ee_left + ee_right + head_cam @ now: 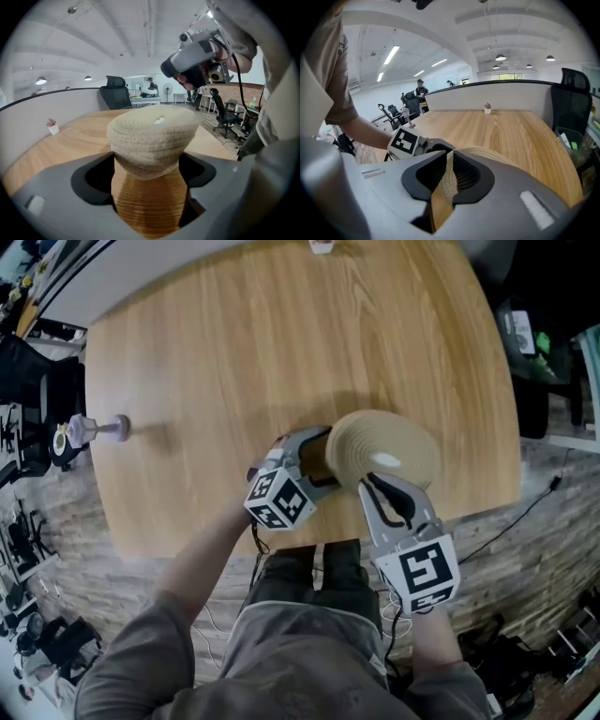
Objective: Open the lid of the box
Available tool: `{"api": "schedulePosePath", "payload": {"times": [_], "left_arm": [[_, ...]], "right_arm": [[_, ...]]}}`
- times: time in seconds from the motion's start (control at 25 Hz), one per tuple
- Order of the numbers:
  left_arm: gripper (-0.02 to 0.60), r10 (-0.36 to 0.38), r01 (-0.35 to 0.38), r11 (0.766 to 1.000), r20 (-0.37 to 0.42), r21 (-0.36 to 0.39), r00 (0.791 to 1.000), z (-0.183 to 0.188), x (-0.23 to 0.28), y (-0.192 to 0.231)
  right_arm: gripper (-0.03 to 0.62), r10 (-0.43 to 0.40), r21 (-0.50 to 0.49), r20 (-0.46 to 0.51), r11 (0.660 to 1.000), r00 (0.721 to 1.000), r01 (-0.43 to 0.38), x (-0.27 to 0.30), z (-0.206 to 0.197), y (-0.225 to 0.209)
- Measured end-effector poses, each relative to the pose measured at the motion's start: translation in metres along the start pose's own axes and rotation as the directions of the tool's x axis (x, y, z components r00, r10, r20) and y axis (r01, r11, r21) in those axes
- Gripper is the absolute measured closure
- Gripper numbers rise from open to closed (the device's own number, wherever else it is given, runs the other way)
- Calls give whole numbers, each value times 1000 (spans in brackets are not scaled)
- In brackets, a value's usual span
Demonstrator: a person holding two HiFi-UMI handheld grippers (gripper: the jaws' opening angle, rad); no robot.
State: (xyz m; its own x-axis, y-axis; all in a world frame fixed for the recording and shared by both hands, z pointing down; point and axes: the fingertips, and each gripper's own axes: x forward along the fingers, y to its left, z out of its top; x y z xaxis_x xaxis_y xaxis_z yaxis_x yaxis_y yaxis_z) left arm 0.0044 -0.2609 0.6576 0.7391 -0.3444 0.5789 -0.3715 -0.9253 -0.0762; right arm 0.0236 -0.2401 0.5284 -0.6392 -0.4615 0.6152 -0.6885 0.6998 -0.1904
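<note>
A round woven box stands near the table's front edge, its darker body [150, 201] under a paler coiled lid [389, 448] with a small white tag on top. My left gripper [314, 463] reaches in from the left, and its wide-set jaws press on the body's two sides. In the left gripper view the lid [152, 133] bulges above the jaws of that gripper [150, 187]. My right gripper [371, 486] comes from the near side and is shut on the lid's rim [449, 180], which stands on edge in the narrow gap between the jaws of that gripper [443, 194].
The wooden table [281, 334] stretches away behind the box. A small pinkish object [98, 429] sits at its left edge and a little potted plant [487, 108] at the far edge. Office chairs and cables surround the table.
</note>
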Motion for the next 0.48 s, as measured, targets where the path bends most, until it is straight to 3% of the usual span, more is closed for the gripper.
{"api": "schedulePosePath", "payload": {"times": [0.48], "left_arm": [[158,3,-3,1000,15,-8,1000,0,0,1]], "right_arm": [[494,18,-171,-203,984,979,-54,60,-31,21]]}}
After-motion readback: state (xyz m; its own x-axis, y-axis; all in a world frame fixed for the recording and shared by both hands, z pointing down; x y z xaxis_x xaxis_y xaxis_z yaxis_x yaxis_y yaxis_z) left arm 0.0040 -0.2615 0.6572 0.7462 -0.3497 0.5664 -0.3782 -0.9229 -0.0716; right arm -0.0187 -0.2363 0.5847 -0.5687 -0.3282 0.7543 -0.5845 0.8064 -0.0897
